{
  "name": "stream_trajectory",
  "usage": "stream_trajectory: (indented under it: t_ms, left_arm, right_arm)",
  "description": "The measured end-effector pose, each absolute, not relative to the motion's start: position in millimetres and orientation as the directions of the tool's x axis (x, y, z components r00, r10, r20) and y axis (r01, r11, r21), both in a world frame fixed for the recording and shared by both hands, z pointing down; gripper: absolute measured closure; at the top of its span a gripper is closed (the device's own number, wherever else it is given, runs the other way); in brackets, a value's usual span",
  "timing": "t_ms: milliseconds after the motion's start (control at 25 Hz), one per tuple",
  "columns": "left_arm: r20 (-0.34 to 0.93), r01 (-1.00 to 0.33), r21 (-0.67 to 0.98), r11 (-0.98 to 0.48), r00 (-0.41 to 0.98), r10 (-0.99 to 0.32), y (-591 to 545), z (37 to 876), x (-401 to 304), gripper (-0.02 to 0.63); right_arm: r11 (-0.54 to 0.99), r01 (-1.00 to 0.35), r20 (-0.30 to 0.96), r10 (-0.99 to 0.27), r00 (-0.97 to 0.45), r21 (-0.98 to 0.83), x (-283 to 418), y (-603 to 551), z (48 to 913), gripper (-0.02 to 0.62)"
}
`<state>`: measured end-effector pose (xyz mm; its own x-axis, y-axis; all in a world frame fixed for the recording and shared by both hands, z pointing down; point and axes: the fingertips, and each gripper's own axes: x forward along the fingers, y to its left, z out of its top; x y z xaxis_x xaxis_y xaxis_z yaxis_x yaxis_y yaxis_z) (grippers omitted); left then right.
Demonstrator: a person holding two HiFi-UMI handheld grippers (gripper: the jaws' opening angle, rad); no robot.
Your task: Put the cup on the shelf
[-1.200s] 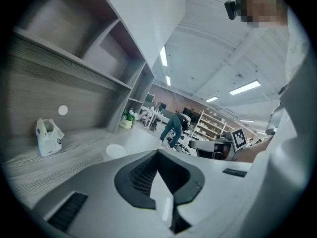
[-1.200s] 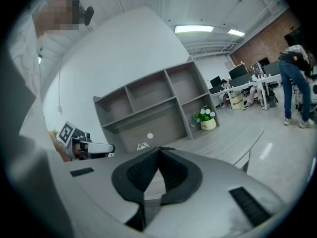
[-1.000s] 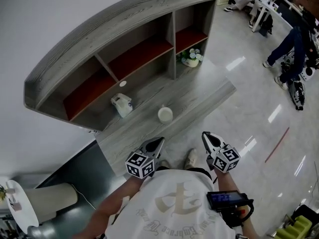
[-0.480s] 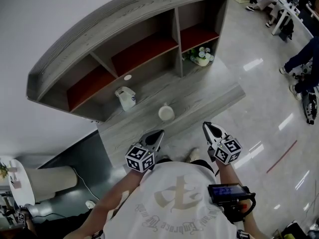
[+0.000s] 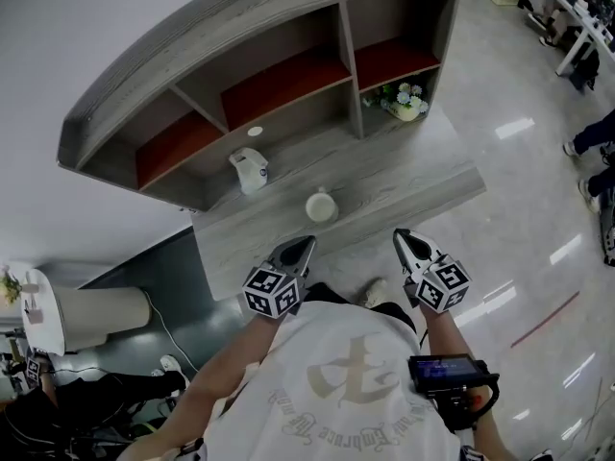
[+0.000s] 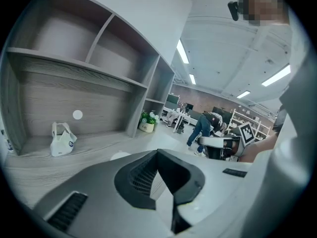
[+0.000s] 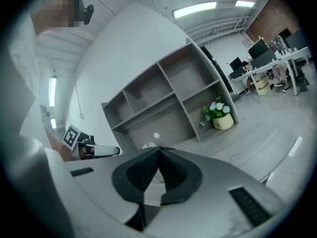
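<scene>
Moved nearer: left gripper (image 5: 306, 244), right gripper (image 5: 403, 236); cup (image 5: 321, 206) ahead of closed jaws.

The left claw (image 5: 304, 245) and the right claw (image 5: 403, 235) are held out in front of the chest, side by side and well apart. Both point away from the body and tip slightly downward. Each has its jaws pressed together at the tips with nothing between them. The bare left forearm (image 5: 223, 384) reaches forward from the near left, and the right wrist (image 5: 434, 321) comes in from the near right.
</scene>
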<state>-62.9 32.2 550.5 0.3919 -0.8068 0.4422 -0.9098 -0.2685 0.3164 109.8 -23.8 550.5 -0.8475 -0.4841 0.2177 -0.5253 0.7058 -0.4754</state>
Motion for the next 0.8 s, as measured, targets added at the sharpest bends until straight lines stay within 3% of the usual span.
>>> stream_trajectory:
  t_ms: [800]
  left_arm:
    - [0.506,-0.928,0.315,-0.199,0.342,-0.792,20,589,-98,0.601]
  right_arm:
    - [0.742,-0.494,0.258,-0.421,-0.87,-0.454,70,-45,545,0.592]
